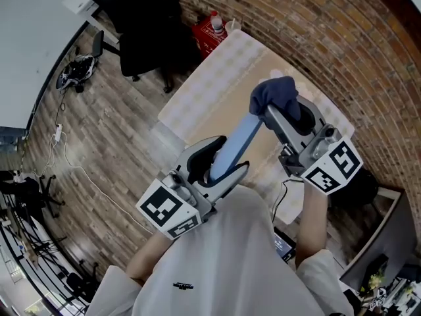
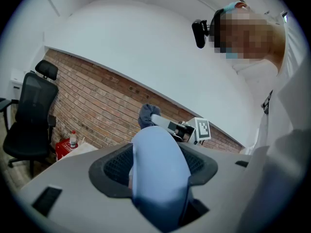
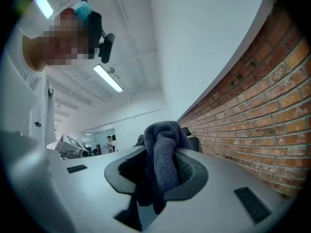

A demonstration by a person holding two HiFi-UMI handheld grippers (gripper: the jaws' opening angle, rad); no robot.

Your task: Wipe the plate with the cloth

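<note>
Closest to us our left gripper (image 1: 223, 164), raised over the tabletop (image 1: 210, 84), is clamped on the near rim of the blue plate (image 1: 238, 142), tilting it up so our right gripper (image 1: 281, 110), pinched tight on the bunched dark cloth (image 1: 275, 92), can rub its far rim.

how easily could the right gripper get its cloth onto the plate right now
Likely easily: the right gripper is shut on the cloth beside the far end of the plate, which the left gripper holds raised; nothing shows between them.
</note>
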